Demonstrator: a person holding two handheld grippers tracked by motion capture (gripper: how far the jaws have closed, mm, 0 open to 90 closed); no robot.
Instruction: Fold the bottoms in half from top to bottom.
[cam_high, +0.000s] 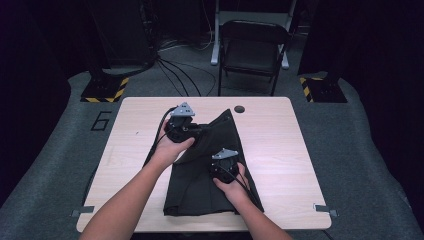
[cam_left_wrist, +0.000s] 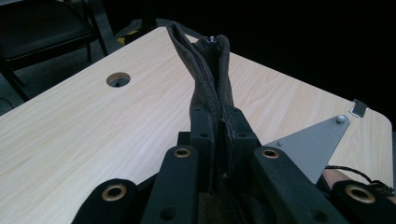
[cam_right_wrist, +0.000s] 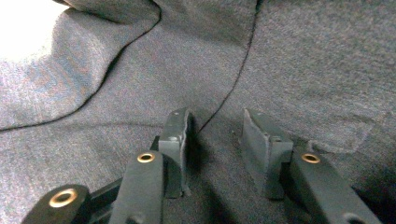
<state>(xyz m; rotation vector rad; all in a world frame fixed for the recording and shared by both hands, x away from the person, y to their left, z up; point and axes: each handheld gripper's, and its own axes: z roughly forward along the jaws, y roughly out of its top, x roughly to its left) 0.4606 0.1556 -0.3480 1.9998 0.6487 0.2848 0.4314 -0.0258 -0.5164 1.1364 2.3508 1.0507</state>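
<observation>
A dark grey garment (cam_high: 210, 175) lies folded on the light wooden table (cam_high: 280, 150), its far end lifted toward the left. My left gripper (cam_high: 196, 129) is shut on that lifted edge; in the left gripper view the jaws (cam_left_wrist: 219, 116) clamp a thick doubled band of the garment (cam_left_wrist: 210, 65) that stands up from the table (cam_left_wrist: 70, 140). My right gripper (cam_high: 223, 163) rests on the middle of the garment. Its jaws (cam_right_wrist: 217, 126) stand apart on the cloth (cam_right_wrist: 303, 60), with a seam running between them and nothing pinched.
A round cable hole (cam_high: 239, 109) is in the table just beyond the garment. A black folding chair (cam_high: 252, 50) stands behind the table, with cables on the floor. The right gripper's grey plate (cam_left_wrist: 313, 144) shows close beside the left jaws.
</observation>
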